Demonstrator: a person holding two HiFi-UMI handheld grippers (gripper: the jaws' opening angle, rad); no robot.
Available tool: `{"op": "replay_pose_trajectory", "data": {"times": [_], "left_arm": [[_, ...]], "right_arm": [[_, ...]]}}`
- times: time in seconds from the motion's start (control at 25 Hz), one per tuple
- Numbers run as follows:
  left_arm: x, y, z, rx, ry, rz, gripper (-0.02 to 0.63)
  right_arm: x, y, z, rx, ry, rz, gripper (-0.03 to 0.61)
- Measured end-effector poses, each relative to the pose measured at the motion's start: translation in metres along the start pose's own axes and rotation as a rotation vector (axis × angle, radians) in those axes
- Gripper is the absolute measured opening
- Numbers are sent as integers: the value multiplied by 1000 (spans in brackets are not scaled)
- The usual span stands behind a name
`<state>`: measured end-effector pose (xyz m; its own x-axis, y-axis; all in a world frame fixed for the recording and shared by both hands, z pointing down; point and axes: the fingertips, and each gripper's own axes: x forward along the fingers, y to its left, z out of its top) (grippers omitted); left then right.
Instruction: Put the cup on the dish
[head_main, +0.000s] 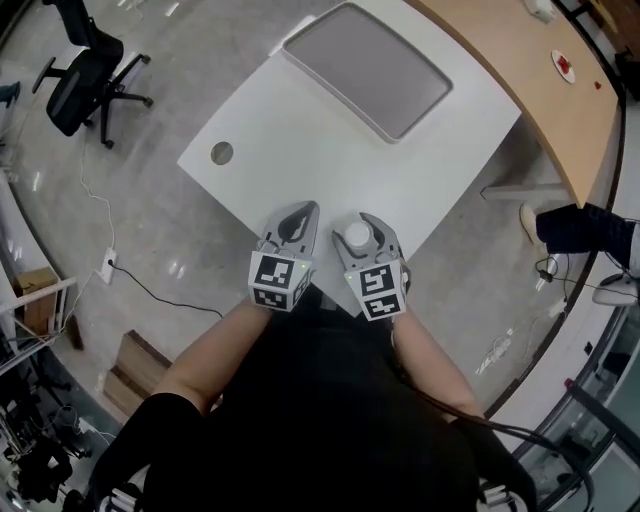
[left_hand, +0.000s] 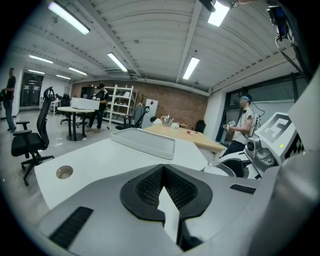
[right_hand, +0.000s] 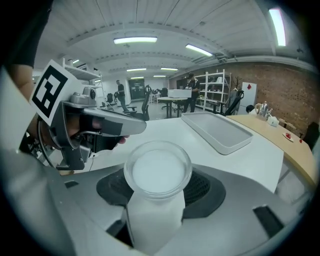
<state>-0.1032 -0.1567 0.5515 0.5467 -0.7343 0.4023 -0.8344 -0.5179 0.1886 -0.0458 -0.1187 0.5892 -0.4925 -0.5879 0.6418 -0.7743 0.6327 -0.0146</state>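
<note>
The right gripper (head_main: 358, 222) is clamped on a frosted white cup (right_hand: 157, 172), low in the head view's centre, at the white table's (head_main: 290, 140) near corner. The left gripper (head_main: 298, 214) sits just beside it, jaws together and empty. The grey dish (head_main: 365, 65) lies well apart, upper middle.

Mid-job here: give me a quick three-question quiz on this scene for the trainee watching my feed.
1. Fill in the blank (open or shut): the left gripper has its jaws ___, with nothing between them.
2. Which gripper holds the cup? A) the left gripper B) the right gripper C) neither
3. True or false: the cup stands on the dish.

Key: 1. shut. 2. B. 3. False; the cup is in the right gripper at the near edge of the table, and the dish lies empty at the far end.
</note>
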Motion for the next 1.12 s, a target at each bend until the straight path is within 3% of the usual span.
{"op": "replay_pose_trajectory", "data": {"times": [0.44, 0.64, 1.12], "left_arm": [[-6, -39, 76, 29, -92, -38, 8], [-9, -55, 92, 42, -116, -57, 8], [-5, -72, 114, 71, -141, -68, 8]], "right_arm": [[-71, -31, 66, 27, -72, -14, 252], [-94, -38, 84, -17, -93, -39, 252], [-112, -56, 99, -15, -134, -50, 252]]}}
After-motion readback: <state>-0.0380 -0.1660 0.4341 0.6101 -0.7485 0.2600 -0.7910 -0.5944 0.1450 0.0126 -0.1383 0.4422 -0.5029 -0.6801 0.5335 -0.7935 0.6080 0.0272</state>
